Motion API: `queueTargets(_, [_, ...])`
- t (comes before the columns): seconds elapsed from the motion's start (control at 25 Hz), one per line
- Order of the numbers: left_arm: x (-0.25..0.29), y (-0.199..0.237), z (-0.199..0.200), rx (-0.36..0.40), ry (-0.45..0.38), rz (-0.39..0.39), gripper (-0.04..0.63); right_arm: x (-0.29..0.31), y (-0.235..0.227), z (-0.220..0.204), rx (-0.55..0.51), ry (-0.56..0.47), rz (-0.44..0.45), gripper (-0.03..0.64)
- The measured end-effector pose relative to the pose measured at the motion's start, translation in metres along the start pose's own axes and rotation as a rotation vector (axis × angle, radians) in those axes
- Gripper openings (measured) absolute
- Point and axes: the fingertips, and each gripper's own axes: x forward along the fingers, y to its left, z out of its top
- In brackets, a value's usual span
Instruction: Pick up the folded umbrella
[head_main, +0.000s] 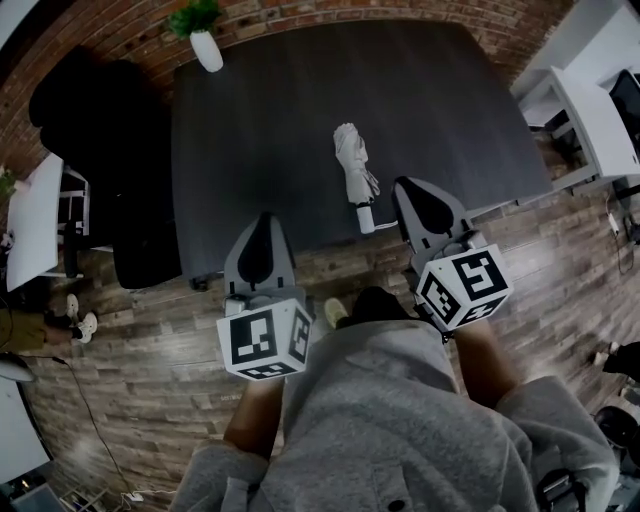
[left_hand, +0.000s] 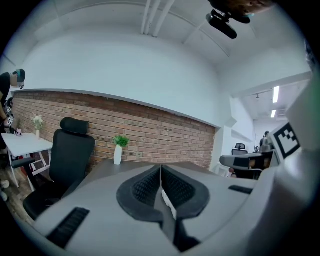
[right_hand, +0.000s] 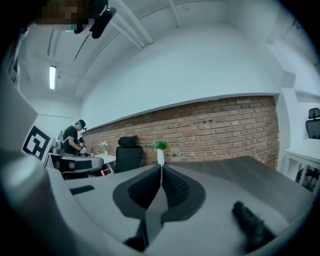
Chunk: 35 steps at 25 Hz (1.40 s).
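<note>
A folded white umbrella lies on the dark table near its front edge, handle toward me. My left gripper hovers over the table's front edge, left of the umbrella, with jaws shut and nothing in them. In the left gripper view a white sliver of the umbrella shows past the closed pads. My right gripper is just right of the umbrella's handle, apart from it; the right gripper view shows its jaws shut and empty.
A white vase with a green plant stands at the table's far left corner. A black office chair is left of the table, by the brick wall. White desks stand to either side. A person works far off.
</note>
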Motion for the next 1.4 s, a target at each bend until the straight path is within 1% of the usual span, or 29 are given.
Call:
queueTargets(0.4, [0.012,-0.011,0.001,-0.014,0.014,-0.009,0.021,0.002,-0.013,0.001,-0.017,0.028,-0.001,0.025])
queueTargets(0.8, [0.054,-0.019,0.004,-0.023,0.029,0.007,0.021,0.031,-0.045,-0.003,0.0,0.06,0.026,0.025])
queueTargets(1.4, [0.113,-0.022,-0.019,-0.049,0.133,0.015,0.021,0.071,-0.091,-0.016,0.037,0.115,0.024,0.025])
